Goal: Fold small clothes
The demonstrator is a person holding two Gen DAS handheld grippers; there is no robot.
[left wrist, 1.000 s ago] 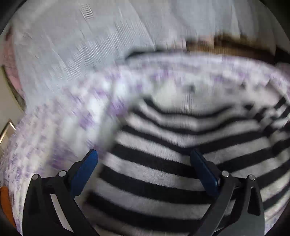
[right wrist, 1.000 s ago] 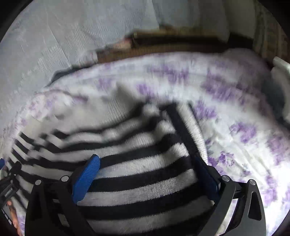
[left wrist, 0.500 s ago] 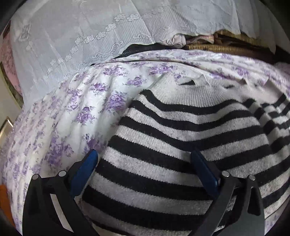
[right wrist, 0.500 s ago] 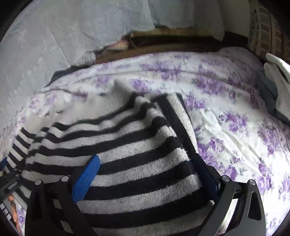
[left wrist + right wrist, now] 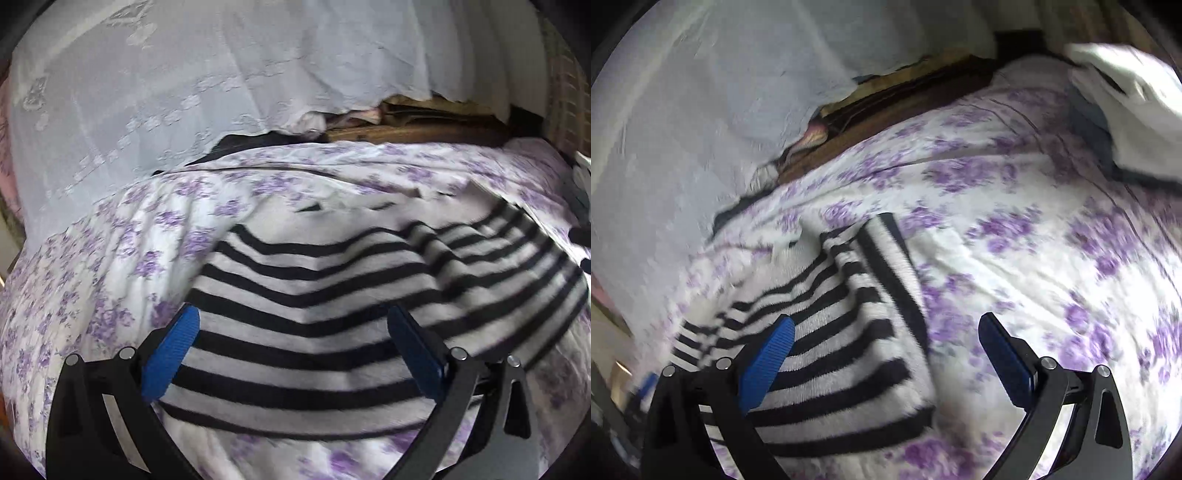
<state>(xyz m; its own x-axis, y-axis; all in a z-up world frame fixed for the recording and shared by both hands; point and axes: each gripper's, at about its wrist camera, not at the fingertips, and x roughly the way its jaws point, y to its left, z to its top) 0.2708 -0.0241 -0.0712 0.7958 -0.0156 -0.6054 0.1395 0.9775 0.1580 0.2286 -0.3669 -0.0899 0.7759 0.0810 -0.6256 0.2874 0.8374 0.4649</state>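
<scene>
Since the earlier frames both tools have pulled back from the jumper point(image 5: 314, 295), and the right one has swung off toward the bare sheet point(image 5: 1034, 240). The jumper lies on the sheet, partly folded, its hem nearest the cameras.

The left tool point(image 5: 291, 347) hangs released, jaws wide, over the jumper's near left part, gripping nothing. The right tool point(image 5: 886, 350) is likewise released, one finger over the jumper's right edge, the other over the sheet beside it.

The next fold looks like hem to collar. It would go best with each tool pinching a hem corner through all layers, lifting evenly and laying it flat without dragging the jumper.
</scene>
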